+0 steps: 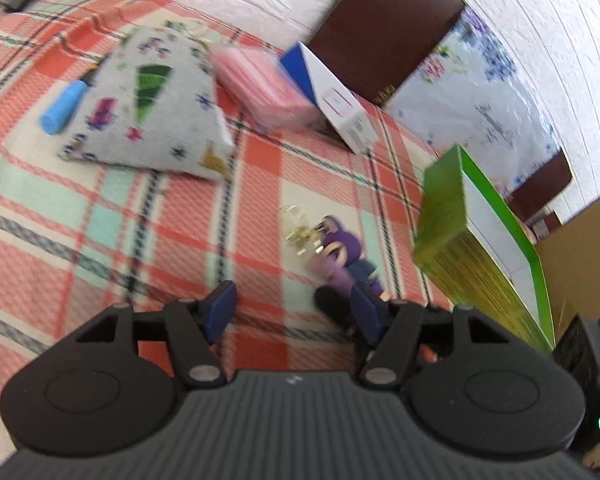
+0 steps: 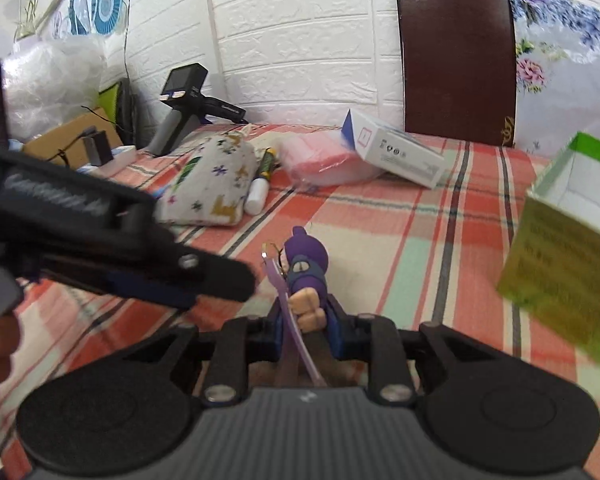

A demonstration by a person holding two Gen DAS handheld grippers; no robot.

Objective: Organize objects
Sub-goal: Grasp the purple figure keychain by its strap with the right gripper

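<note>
Left wrist view: left hand-held gripper (image 1: 296, 308) has jaws spread wide with nothing between them, hovering over the plaid-covered desk (image 1: 100, 220). Purple figure keychain (image 1: 340, 256) sits just ahead, off toward its right finger, gold ring end pointing to the far edge; it looks slightly raised, likely because the other tool has it. Further out, toward the far edge: patterned pouch (image 1: 156, 108) with a blue marker (image 1: 64, 106) beside it, pink packet (image 1: 266, 88), white-and-blue box (image 1: 332, 96) leaning on that packet. Green box (image 1: 480, 240) is at the right edge, open side up, so probably the bin for loose items — a guess, not confirmed. Frame is motion-blurred, fine detail unreliable. Right wrist view: right hand-held gripper (image 2: 306, 320) is clamped on the keychain (image 2: 304, 276), fingers pinching the figure's lower body, head and hood sticking forward past the tips, lilac strap trailing back toward the camera between the fingers. Grip low on the body keeps the ring and strap free, which makes sense for a drop-in release. Left hand-held gripper (image 2: 204, 280) crosses in from the left, tip near the figure but not touching as far as I can tell. Green box (image 2: 564, 232) is to the right, well apart from the held figure. Pouch (image 2: 212, 184), pink packet (image 2: 324, 160), white box (image 2: 396, 152) lie along the far edge. Judgement: keychain is mid-transfer, with the green box as probable target.
</note>
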